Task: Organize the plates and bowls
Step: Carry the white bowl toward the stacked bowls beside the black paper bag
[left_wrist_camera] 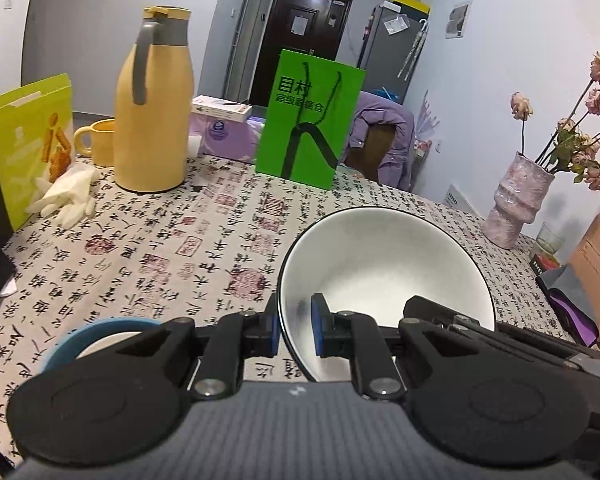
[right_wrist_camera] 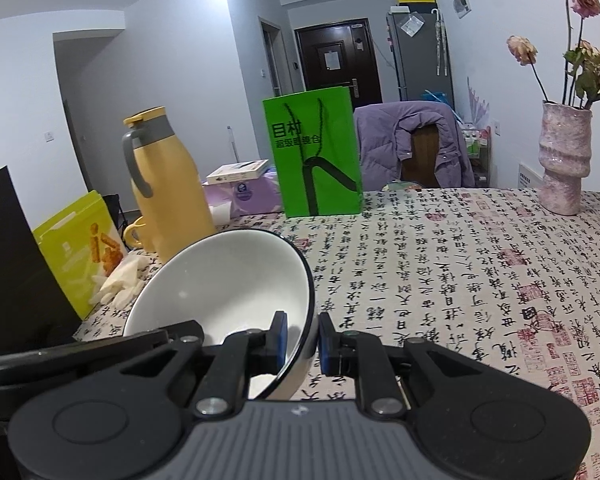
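Observation:
Both grippers hold one white bowl (left_wrist_camera: 384, 264) with a thin black rim above the calligraphy-print tablecloth (left_wrist_camera: 160, 256). In the left wrist view my left gripper (left_wrist_camera: 296, 326) is shut on the bowl's left wall, one blue pad inside and one outside. The right gripper's black body (left_wrist_camera: 444, 314) shows at the bowl's right side. In the right wrist view my right gripper (right_wrist_camera: 303, 342) is shut on the right wall of the same bowl (right_wrist_camera: 224, 280), tilted toward the camera. A blue-rimmed dish (left_wrist_camera: 100, 330) sits low on the left, partly hidden by the left gripper.
At the back left stand a yellow thermos jug (left_wrist_camera: 152, 120), a yellow mug (left_wrist_camera: 98, 140), a snack bag (left_wrist_camera: 28, 144) and white gloves (left_wrist_camera: 66, 196). A green paper bag (left_wrist_camera: 308, 120) stands mid-back. At the right edge are a pink vase with dried roses (left_wrist_camera: 516, 196) and a glass (left_wrist_camera: 548, 238).

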